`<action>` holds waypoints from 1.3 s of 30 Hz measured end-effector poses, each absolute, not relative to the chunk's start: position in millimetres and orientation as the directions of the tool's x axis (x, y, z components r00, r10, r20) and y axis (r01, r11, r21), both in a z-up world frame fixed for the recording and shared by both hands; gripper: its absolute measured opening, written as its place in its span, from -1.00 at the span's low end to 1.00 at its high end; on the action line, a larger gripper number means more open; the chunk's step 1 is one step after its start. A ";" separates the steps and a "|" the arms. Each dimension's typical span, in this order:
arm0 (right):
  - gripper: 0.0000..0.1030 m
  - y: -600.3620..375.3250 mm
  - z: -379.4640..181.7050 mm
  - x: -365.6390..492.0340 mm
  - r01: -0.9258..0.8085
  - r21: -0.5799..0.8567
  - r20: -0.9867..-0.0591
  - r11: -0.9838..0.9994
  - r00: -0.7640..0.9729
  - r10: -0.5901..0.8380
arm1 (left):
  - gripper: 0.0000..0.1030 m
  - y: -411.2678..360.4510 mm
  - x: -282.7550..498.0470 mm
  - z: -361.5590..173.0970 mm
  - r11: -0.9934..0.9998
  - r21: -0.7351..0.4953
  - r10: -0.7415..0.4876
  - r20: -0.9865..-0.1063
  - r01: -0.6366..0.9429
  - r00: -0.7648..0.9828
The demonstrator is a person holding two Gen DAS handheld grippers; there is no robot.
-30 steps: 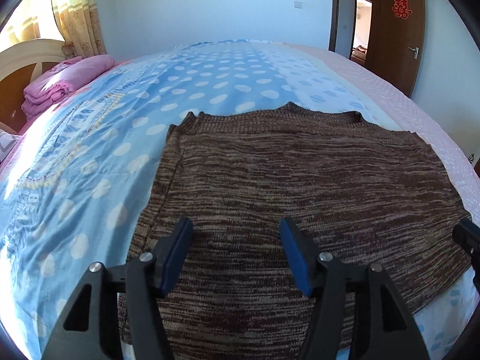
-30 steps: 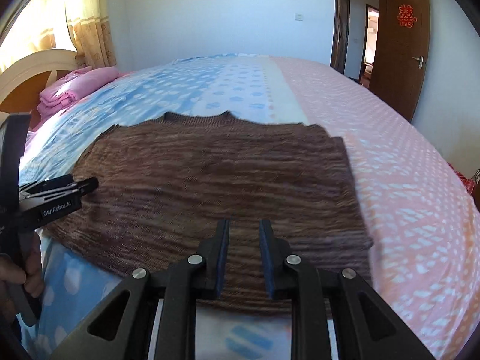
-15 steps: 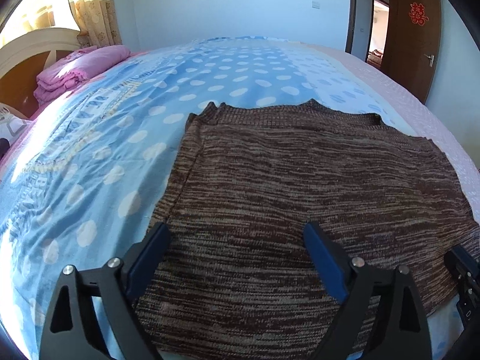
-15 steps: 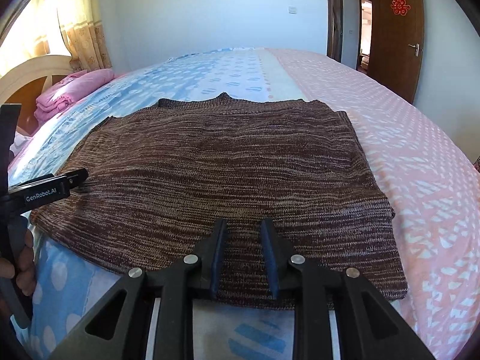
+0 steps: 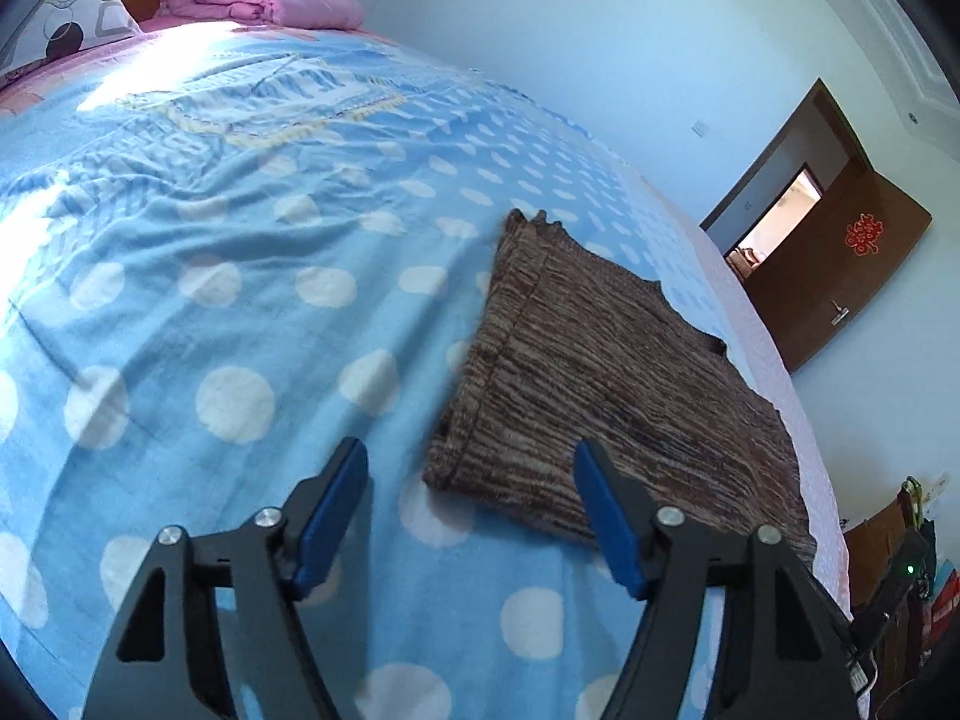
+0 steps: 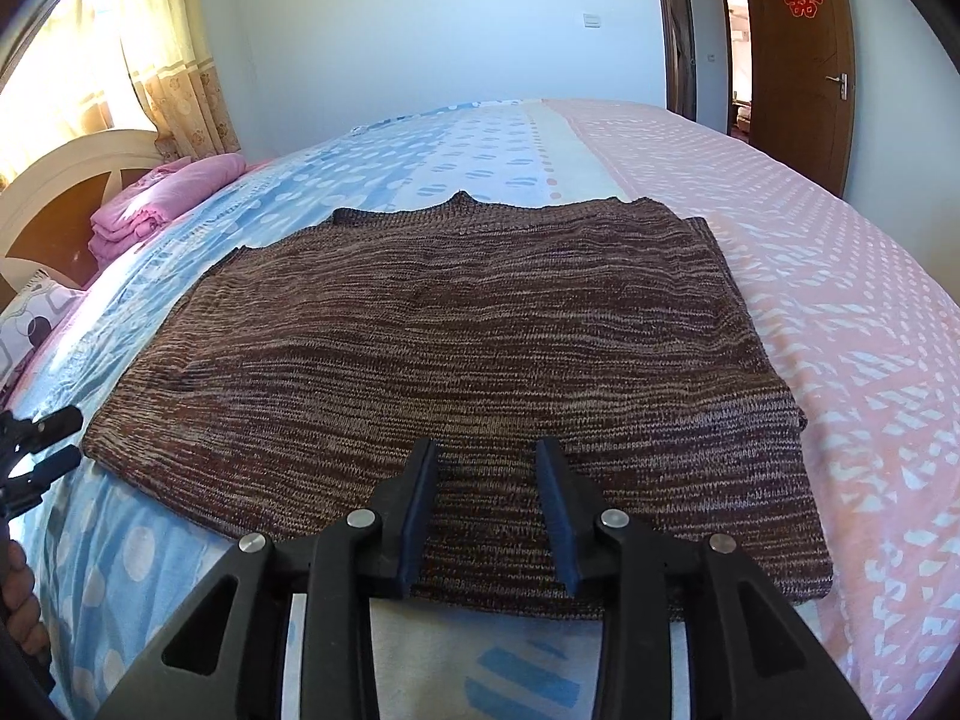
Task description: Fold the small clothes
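At far left a folded pink quilt sits by the headboard. The left gripper hovers over the blue dotted sheet, jaws apart and closing, empty, with the sweater's corner just ahead between them. The brown sweater lies flat mid-bed. The right gripper hangs over its near hem, jaws narrow but opening, gripping nothing.

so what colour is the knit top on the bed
Streaky brown and tan knit top, clearest in the right wrist view.
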State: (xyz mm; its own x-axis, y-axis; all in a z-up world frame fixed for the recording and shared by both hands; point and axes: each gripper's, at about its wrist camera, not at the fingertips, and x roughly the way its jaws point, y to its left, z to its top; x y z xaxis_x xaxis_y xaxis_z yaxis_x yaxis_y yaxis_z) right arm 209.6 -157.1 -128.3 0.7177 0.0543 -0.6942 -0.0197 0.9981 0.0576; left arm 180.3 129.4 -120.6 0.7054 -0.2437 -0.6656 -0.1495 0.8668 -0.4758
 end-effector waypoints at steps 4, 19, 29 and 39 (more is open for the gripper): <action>-0.30 -157.4 -128.2 209.9 -0.021 0.062 -0.693 0.998 0.718 0.058 | 0.08 118.3 176.0 -131.9 0.783 -0.609 -0.399 -0.646 -0.125 0.650; -0.29 -157.2 -128.7 210.2 -0.020 0.061 -0.693 0.998 0.719 0.057 | 0.52 137.2 228.9 -134.7 0.645 -0.738 -0.448 -0.573 -0.196 0.686; -0.26 -157.3 -129.4 211.4 -0.028 0.074 -0.692 0.997 0.718 0.071 | 0.54 149.2 275.1 -135.6 0.642 -0.766 -0.656 -0.537 0.018 0.531; -0.25 -157.1 -130.0 211.9 -0.031 0.069 -0.691 0.997 0.719 0.070 | 0.27 130.6 316.2 -130.2 0.701 -0.706 -0.657 -0.586 0.099 0.474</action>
